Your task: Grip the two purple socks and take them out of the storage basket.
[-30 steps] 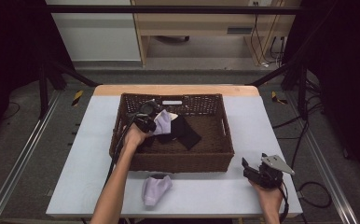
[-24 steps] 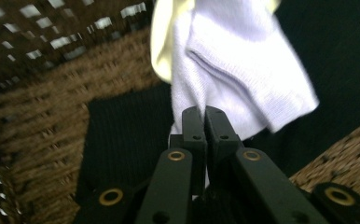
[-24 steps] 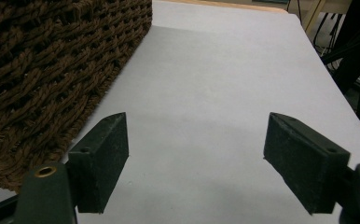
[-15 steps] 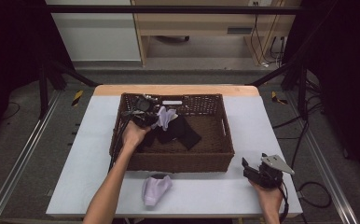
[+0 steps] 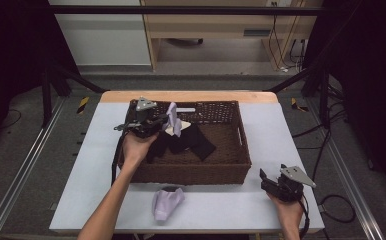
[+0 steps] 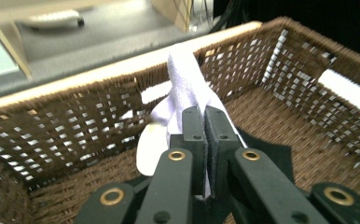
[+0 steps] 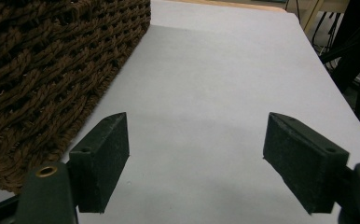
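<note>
A brown woven basket [image 5: 231, 167] stands on the white table [image 5: 276, 125]. Over its back left corner my left gripper [image 5: 167, 120] is shut on a pale lilac-white cloth [image 5: 173, 119] and holds it lifted above the basket floor. In the left gripper view the cloth [image 6: 186, 88] stands up between the closed jaws of my left gripper [image 6: 205, 122]. A black garment [image 5: 186, 142] lies in the basket below it. A second lilac cloth [image 5: 166, 203] lies on the table in front of the basket. My right gripper [image 5: 267, 181] rests open near the basket's front right corner; in the right gripper view its jaws [image 7: 194, 158] are wide apart.
The basket wall [image 7: 52, 60] is close on the right gripper's left side. Bare table [image 7: 225, 74] stretches ahead of it. A cream item [image 6: 148, 149] lies under the lifted cloth. Black frame posts and cables surround the table.
My left gripper has risen and drawn back toward the basket's back left corner, lifting the pale cloth off the black garment. The right gripper has stayed put.
</note>
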### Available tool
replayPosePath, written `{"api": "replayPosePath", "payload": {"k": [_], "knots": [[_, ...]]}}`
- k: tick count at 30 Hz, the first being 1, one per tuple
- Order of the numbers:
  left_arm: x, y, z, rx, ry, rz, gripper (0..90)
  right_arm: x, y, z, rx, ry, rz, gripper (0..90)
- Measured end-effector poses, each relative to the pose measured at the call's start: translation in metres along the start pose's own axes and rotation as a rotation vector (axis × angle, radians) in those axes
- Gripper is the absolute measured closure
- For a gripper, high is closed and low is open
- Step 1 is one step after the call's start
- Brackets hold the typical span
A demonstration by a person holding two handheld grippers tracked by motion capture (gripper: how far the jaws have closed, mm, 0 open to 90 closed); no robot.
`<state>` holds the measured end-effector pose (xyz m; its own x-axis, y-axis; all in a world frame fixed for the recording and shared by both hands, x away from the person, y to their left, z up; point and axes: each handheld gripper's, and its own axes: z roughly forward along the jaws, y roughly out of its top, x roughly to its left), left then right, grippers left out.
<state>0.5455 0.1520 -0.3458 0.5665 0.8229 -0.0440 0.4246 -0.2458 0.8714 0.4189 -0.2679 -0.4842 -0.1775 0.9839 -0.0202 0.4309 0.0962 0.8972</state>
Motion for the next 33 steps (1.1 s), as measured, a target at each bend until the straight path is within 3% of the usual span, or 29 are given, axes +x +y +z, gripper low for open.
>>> {"api": "replayPosePath", "payload": {"k": [1, 4, 14, 24, 33], "knots": [[0.0, 0.0, 0.0, 0.0, 0.0, 0.0, 86.9, 0.0, 0.0, 0.0, 0.0, 0.0, 0.0, 22.6], [-0.003, 0.003, -0.023, -0.074, -0.02, 0.004, 86.9, 0.0, 0.0, 0.0, 0.001, -0.002, -0.001, 22.6], [-0.013, -0.003, -0.069, -0.186, -0.056, 0.035, 86.9, 0.0, 0.0, 0.0, -0.001, -0.005, -0.006, 23.2], [-0.028, -0.014, -0.104, -0.26, -0.095, 0.074, 86.9, 0.001, 0.0, 0.0, -0.001, -0.004, -0.016, 25.5], [-0.036, -0.03, -0.129, -0.286, -0.136, 0.098, 86.9, 0.001, 0.0, 0.0, -0.001, -0.006, -0.017, 26.3]]}}
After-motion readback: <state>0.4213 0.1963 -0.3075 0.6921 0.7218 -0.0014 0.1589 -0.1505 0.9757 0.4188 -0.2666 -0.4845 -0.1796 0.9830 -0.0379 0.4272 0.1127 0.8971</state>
